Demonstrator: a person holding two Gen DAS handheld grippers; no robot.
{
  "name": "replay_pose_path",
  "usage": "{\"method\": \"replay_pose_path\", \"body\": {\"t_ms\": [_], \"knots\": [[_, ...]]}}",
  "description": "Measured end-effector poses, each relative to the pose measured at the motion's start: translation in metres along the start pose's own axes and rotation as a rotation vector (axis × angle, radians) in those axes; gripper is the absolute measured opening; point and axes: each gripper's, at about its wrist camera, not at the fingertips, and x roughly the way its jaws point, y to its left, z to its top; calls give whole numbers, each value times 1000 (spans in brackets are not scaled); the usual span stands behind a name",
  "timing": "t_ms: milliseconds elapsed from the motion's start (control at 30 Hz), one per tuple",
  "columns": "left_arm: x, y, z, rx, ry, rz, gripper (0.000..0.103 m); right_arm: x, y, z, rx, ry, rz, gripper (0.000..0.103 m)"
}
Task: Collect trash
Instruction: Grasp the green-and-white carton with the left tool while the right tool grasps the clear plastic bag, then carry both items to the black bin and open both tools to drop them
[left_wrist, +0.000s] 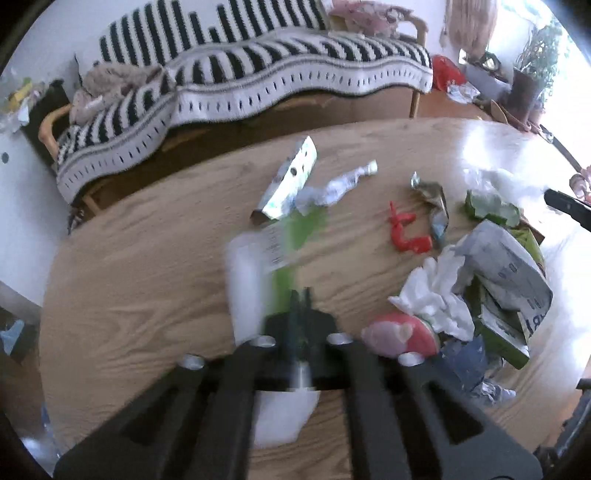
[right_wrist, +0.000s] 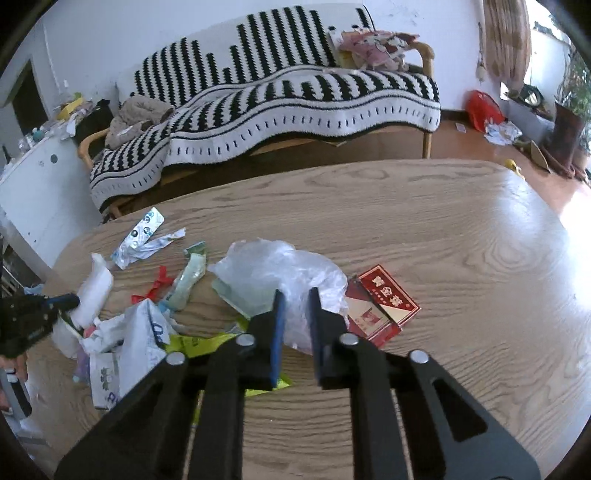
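Observation:
Trash lies scattered on a wooden table (right_wrist: 424, 229). My left gripper (left_wrist: 301, 293) is shut, and the green strip of a blurred white-and-green packet (left_wrist: 251, 280) runs straight into its closed fingertips. In the right wrist view that left gripper (right_wrist: 68, 300) sits against the packet (right_wrist: 94, 291). My right gripper (right_wrist: 296, 293) is shut on a crumpled clear plastic bag (right_wrist: 266, 266), which fills the narrow gap between its blue pads. A red cigarette box (right_wrist: 384, 306) lies just right of the bag.
Also on the table are a blister pack (left_wrist: 288, 184), a red ribbon (left_wrist: 406, 232), a silver wrapper (left_wrist: 436, 206) and a heap of tissue and cartons (left_wrist: 506, 266). A sofa with a striped blanket (right_wrist: 295, 107) stands behind the table. A white cabinet (right_wrist: 33, 192) is at the left.

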Motion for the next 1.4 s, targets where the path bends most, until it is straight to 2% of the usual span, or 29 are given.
{"method": "replay_pose_path", "body": {"t_ms": [200, 333, 500, 533, 567, 600, 633, 667, 867, 967, 1000, 1033, 1067, 1167, 1300, 1400], "knots": [[-19, 10, 1, -49, -32, -49, 0, -19, -1, 0, 9, -51, 11, 7], [-35, 30, -3, -108, -56, -41, 0, -31, 2, 0, 4, -83, 25, 7], [-40, 52, -11, -146, -40, 15, 0, -32, 9, 1, 4, -94, 54, 7], [-36, 52, -12, -153, -10, 36, 11, -32, 10, 0, 4, -95, 57, 7], [-31, 55, -13, -158, 15, 52, 54, -31, 11, 0, 3, -95, 59, 7], [-29, 53, -14, -163, 30, 73, 81, -30, 12, -2, 4, -94, 62, 7], [-30, 52, -15, -167, 13, 87, 97, -30, 12, -2, 4, -93, 64, 7], [-30, 51, -15, -161, -12, 83, 97, -30, 12, -3, 5, -92, 65, 7], [16, 55, -4, -180, 95, 116, 97, -30, 9, -4, 4, -95, 59, 7], [39, 49, -3, -156, 127, 101, 95, -29, 5, -4, 9, -94, 54, 7], [45, 49, -3, -154, 133, 94, 90, -28, 3, -4, 12, -92, 54, 7], [50, 49, -3, -157, 140, 75, 56, -27, 3, -4, 14, -89, 52, 7], [56, 52, -5, -178, 153, 36, 39, -26, 3, -3, 14, -88, 51, 7], [49, 53, -7, -171, 115, 15, 31, -26, 3, -4, 11, -86, 46, 7], [28, 52, -7, -161, 69, 24, 26, -31, 4, -3, 22, -99, 48, 7], [5, 51, -4, -165, 34, 24, 26, -39, 6, -2, 28, -112, 56, 7]]}}
